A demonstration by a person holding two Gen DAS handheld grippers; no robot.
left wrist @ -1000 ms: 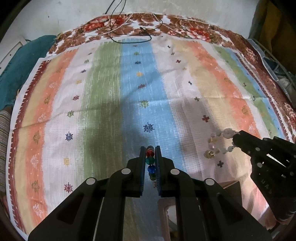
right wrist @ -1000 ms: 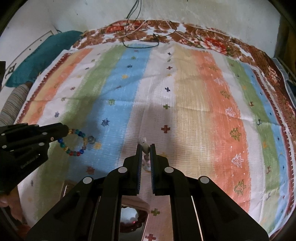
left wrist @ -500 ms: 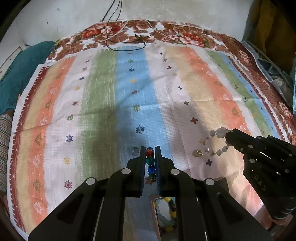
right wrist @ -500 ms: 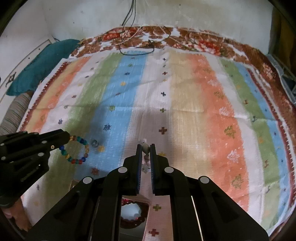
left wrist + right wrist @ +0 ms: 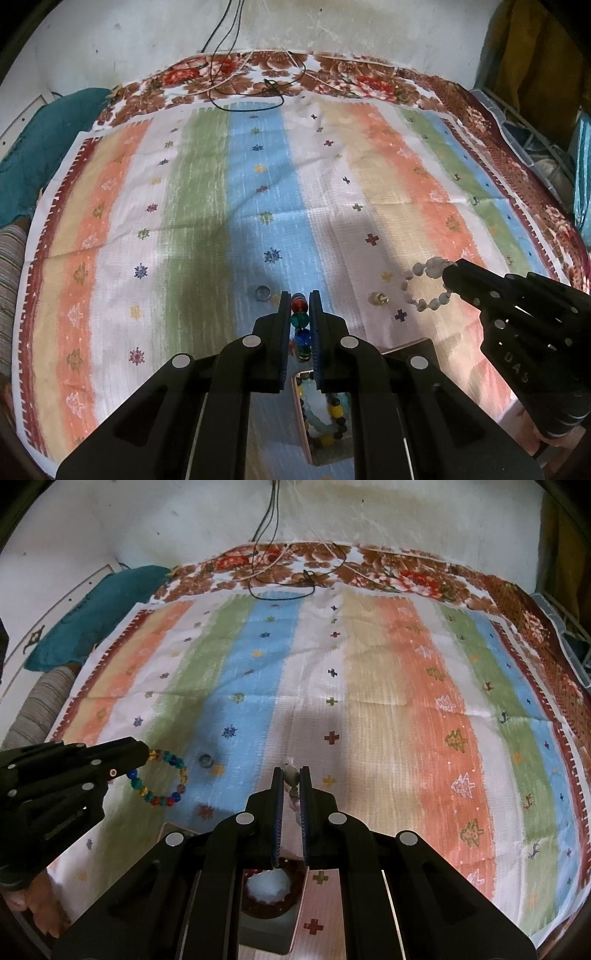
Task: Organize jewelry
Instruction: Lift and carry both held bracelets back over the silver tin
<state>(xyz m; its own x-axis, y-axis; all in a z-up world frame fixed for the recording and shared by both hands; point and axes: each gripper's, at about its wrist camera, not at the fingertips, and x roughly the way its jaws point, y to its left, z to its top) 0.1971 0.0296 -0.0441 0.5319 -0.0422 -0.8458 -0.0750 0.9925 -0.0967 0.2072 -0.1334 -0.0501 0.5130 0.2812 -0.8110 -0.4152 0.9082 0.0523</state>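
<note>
My left gripper (image 5: 300, 295) is shut on a multicoloured bead bracelet (image 5: 300, 317); its loop hangs from the fingers in the right wrist view (image 5: 162, 779). My right gripper (image 5: 291, 771) is shut on a white bead bracelet (image 5: 290, 775), whose loop shows in the left wrist view (image 5: 428, 284). Both are held above a striped cloth (image 5: 258, 177). A jewelry box (image 5: 325, 417) with beaded bracelets inside lies under the left gripper; a dark red bracelet (image 5: 267, 893) lies in the box under the right gripper.
A small silver ring (image 5: 263, 293) lies on the blue stripe, also visible in the right wrist view (image 5: 205, 760). A gold ring (image 5: 378, 297) lies near the white bracelet. Black cables (image 5: 251, 92) lie at the far edge. A teal cushion (image 5: 40, 147) is at left.
Both grippers have pulled back toward me with their bracelets. The jewelry box and its contents have come further into view beneath them, and the silver ring appeared.
</note>
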